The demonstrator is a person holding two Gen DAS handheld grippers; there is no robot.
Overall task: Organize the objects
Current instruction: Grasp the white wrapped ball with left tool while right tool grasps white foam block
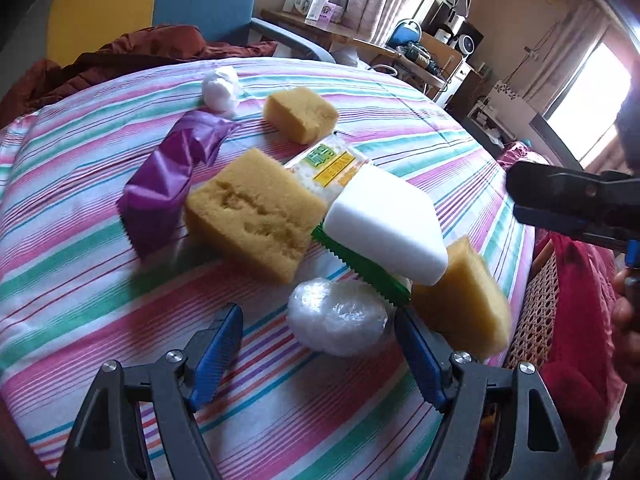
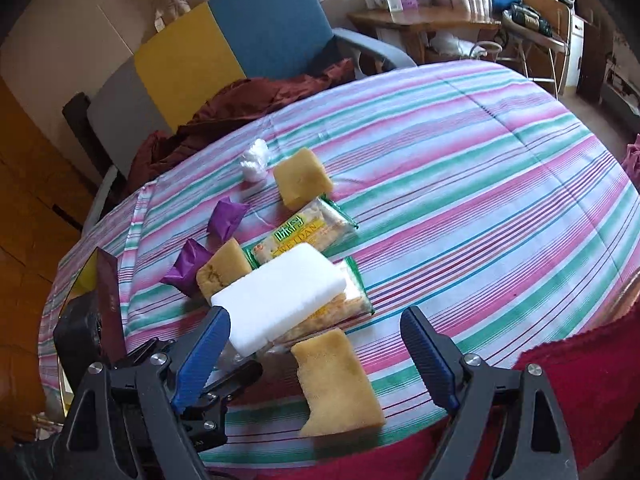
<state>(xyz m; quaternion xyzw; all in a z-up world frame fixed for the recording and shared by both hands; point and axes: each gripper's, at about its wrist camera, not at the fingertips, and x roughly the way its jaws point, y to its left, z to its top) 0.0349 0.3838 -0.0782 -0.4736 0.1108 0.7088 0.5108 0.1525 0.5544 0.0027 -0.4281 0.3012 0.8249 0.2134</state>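
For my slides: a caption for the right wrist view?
Open right gripper hovers over yellow sponge and white foam block on striped cloth.

Bright daylight from a blown-out window (image 1: 588, 92) at right; soft shadows under sponges (image 1: 256, 216); strong fisheye bending and dark corners; slight blur on striped cloth (image 2: 480, 184) edges.
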